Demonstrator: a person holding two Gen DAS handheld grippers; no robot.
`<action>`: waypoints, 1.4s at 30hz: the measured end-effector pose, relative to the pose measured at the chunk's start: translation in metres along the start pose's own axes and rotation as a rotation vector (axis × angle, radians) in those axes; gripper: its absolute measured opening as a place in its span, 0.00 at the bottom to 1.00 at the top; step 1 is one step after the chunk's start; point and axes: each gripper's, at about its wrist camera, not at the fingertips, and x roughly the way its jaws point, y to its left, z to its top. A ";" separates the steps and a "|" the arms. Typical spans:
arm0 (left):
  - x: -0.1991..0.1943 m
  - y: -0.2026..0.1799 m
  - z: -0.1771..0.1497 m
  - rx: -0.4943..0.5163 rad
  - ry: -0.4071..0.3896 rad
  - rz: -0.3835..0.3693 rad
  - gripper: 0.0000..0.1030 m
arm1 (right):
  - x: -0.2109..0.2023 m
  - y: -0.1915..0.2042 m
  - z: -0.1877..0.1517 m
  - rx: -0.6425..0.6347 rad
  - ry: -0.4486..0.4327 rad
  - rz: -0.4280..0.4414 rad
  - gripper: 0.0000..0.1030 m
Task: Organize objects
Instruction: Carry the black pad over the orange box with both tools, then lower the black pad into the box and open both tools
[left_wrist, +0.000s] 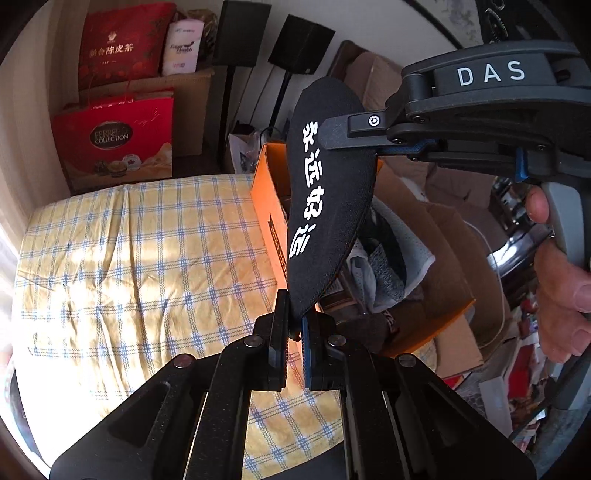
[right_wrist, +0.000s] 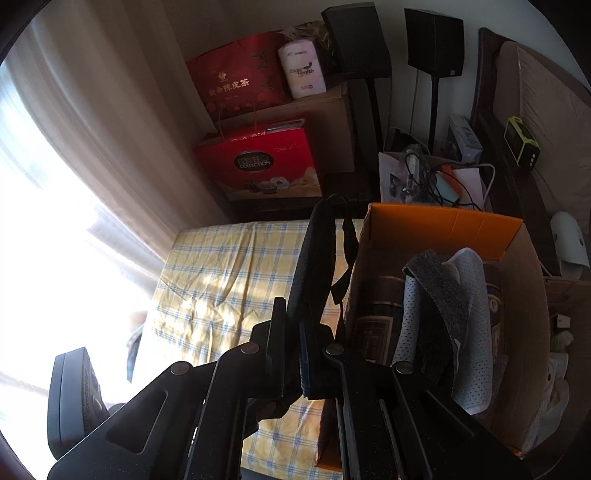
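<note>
A black sleep mask (left_wrist: 325, 192) with white characters hangs in the air above the yellow checked cloth (left_wrist: 140, 258). My left gripper (left_wrist: 294, 321) is shut on its lower tip. My right gripper (left_wrist: 332, 142) reaches in from the right and is shut on its upper edge. In the right wrist view the mask (right_wrist: 314, 258) stands edge-on between the right gripper's (right_wrist: 301, 332) shut fingers, with its strap (right_wrist: 347, 251) dangling. An orange cardboard box (right_wrist: 443, 229) beside it holds grey and white cloths (right_wrist: 454, 306) and dark tins.
Red gift bags (left_wrist: 114, 144) and a brown carton stand behind the table by the curtain. Two black speakers on stands (right_wrist: 432, 44) are at the back. A white bag of cables (right_wrist: 417, 177) sits behind the box. Clutter lies to the right.
</note>
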 end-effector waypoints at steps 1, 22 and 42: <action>0.001 -0.006 0.003 0.010 -0.002 0.000 0.05 | -0.005 -0.006 0.002 0.006 -0.007 -0.005 0.05; 0.066 -0.070 0.015 0.047 0.124 -0.072 0.33 | 0.008 -0.141 -0.023 0.162 0.051 -0.155 0.06; 0.041 -0.018 0.026 -0.077 0.116 -0.034 0.71 | 0.015 -0.132 -0.036 0.041 0.012 -0.328 0.45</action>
